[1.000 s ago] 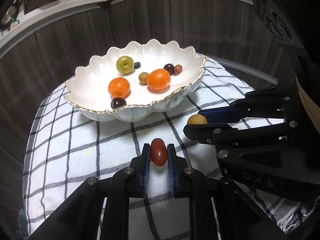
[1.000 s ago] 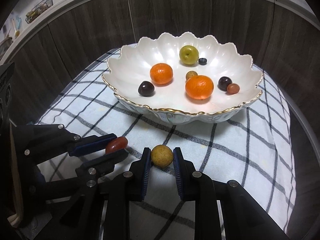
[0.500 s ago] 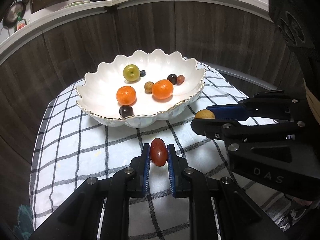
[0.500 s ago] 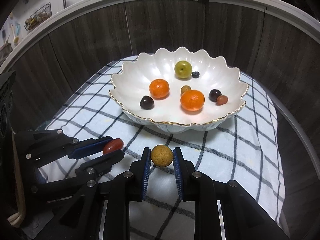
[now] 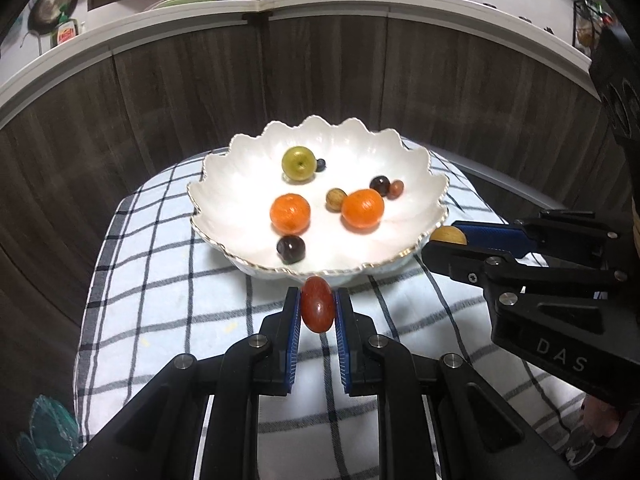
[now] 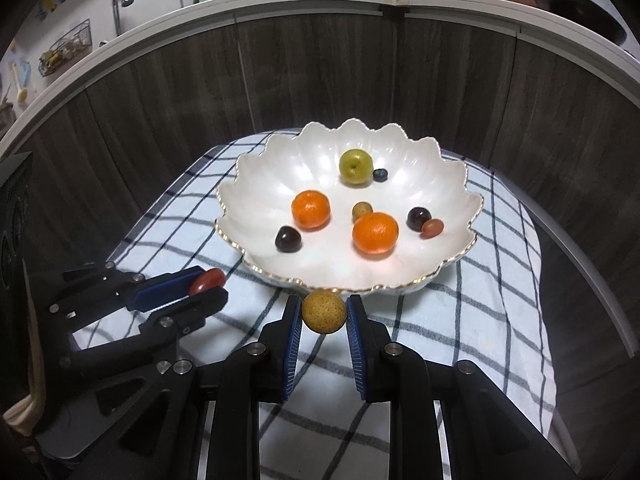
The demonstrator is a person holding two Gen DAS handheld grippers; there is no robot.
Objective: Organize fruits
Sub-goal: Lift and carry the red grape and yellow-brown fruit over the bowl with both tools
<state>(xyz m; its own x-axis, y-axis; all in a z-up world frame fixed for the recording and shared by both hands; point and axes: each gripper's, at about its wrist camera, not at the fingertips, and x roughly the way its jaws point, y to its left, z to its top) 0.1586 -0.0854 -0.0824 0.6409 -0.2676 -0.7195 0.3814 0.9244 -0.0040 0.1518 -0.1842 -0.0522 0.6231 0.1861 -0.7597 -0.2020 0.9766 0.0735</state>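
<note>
The scalloped white bowl (image 5: 434, 184) fills mid-frame on the checked cloth (image 5: 160, 300). Below its near rim, the left gripper (image 5: 317, 310) pinches a red grape (image 5: 317, 309), the right gripper (image 6: 323, 312) a yellow-brown fruit (image 6: 323, 311). Best clear the rim fully, then release low over bare porcelain.

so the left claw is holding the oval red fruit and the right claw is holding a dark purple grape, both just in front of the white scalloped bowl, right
Not quite. The right claw is shut on a round speckled yellow-brown fruit, not a dark grape, as the right wrist view shows. The left claw does hold the oval red fruit, both just in front of the white scalloped bowl.
</note>
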